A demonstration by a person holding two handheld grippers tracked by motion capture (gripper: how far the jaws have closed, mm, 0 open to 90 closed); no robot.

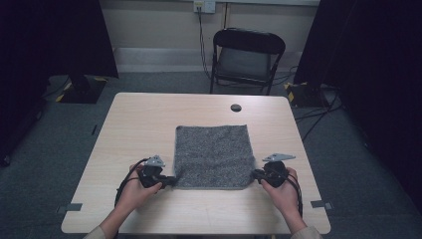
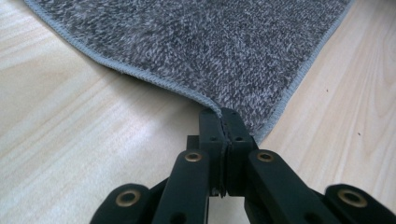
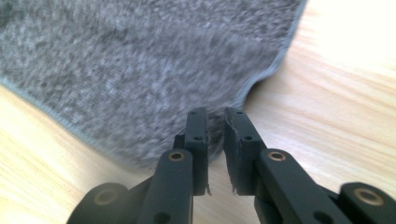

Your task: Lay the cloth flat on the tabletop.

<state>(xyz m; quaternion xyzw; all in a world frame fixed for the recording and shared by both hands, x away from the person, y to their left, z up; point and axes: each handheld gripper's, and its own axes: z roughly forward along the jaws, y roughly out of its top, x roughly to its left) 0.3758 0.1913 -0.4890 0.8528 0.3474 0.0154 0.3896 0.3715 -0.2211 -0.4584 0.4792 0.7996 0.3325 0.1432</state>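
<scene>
A grey fuzzy cloth (image 1: 213,154) with a stitched hem lies flat on the light wooden table (image 1: 139,124), nearer the front. My left gripper (image 1: 171,180) is at its near left corner. In the left gripper view the jaws (image 2: 224,114) are pressed together on that corner of the cloth (image 2: 210,42). My right gripper (image 1: 255,174) is at the near right corner. In the right gripper view a narrow gap shows between its fingertips (image 3: 215,114), and the edge of the cloth (image 3: 140,60) lies slack at the gap, with neither pad pressing on it.
A black folding chair (image 1: 247,55) stands beyond the far edge of the table. A round cable hole (image 1: 236,107) sits near the table's far side. Dark curtains hang at both sides, and cables run across the floor on the right.
</scene>
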